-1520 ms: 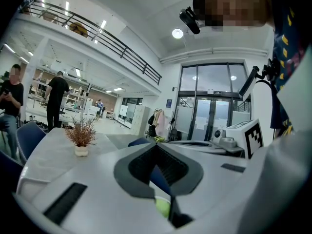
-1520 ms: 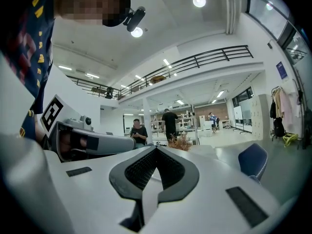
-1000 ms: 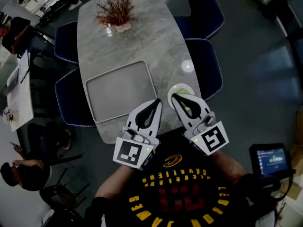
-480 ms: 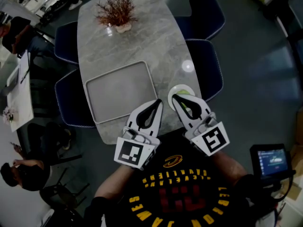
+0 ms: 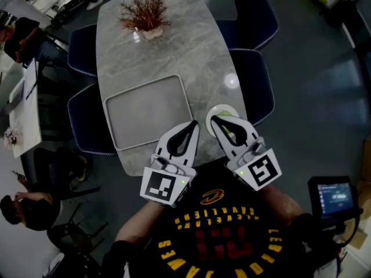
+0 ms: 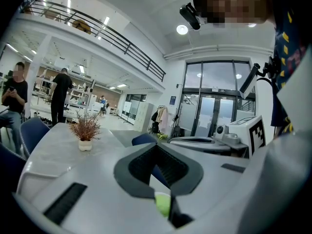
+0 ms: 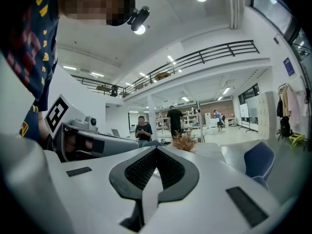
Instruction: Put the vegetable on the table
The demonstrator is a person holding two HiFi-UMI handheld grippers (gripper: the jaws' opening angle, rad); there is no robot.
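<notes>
A pale green vegetable (image 5: pixel 226 117) lies on a small white plate (image 5: pixel 222 109) near the right front edge of the grey marble table (image 5: pixel 174 51). My right gripper (image 5: pixel 214 119) hovers over that plate and partly hides the vegetable; its jaws are shut with nothing held. My left gripper (image 5: pixel 193 124) is just left of it, over the table's front edge, also shut and empty. In the left gripper view, a patch of the green vegetable (image 6: pixel 163 203) shows through the gap behind the left gripper's (image 6: pixel 156 146) shut jaws. The right gripper view shows the right gripper (image 7: pixel 157 149) with its jaws together.
A grey rectangular tray (image 5: pixel 148 112) sits left of the plate. A dried plant in a white pot (image 5: pixel 142 17) stands at the far end. Dark blue chairs (image 5: pixel 255 86) flank the table. A small screen (image 5: pixel 332 196) is at my right; people sit at the left.
</notes>
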